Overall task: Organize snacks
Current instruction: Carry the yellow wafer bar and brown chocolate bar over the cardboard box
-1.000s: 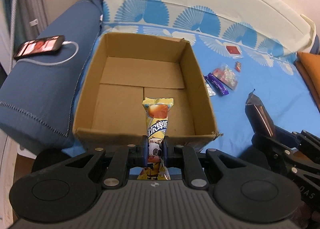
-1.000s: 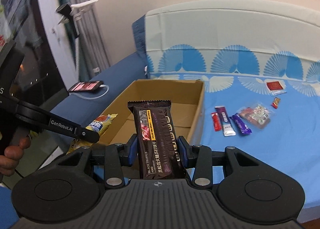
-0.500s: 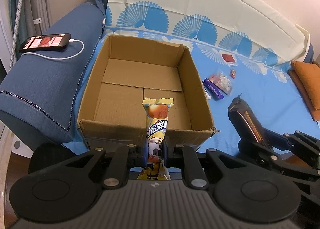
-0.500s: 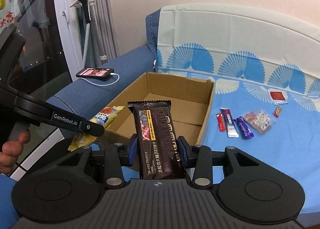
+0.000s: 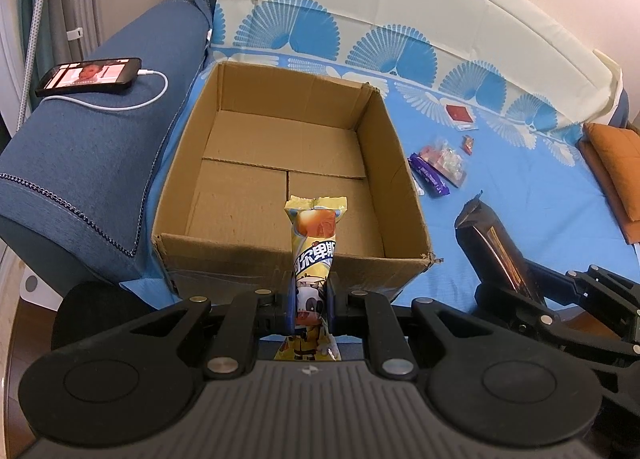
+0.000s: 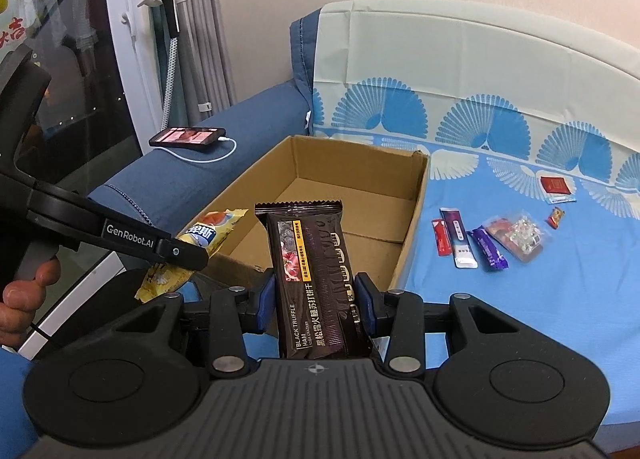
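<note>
Blue sofa (image 5: 540,195), empty cardboard box (image 5: 404,195) ahead. My left tool (image 5: 310,297) pinched yellow snack (image 5: 316,243), right tool (image 6: 316,299) pinched dark cracker pack (image 6: 316,271); both poised near box's front edge for drop.

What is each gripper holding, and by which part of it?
Left gripper: yellow snack, pinched near its lower end. Right gripper: dark cracker pack, clamped across its lower half.

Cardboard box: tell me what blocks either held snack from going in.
Nothing visible does. The cardboard box is open-topped and bare inside; the yellow snack and the black truffle cracker pack only have its near wall ahead.
</note>
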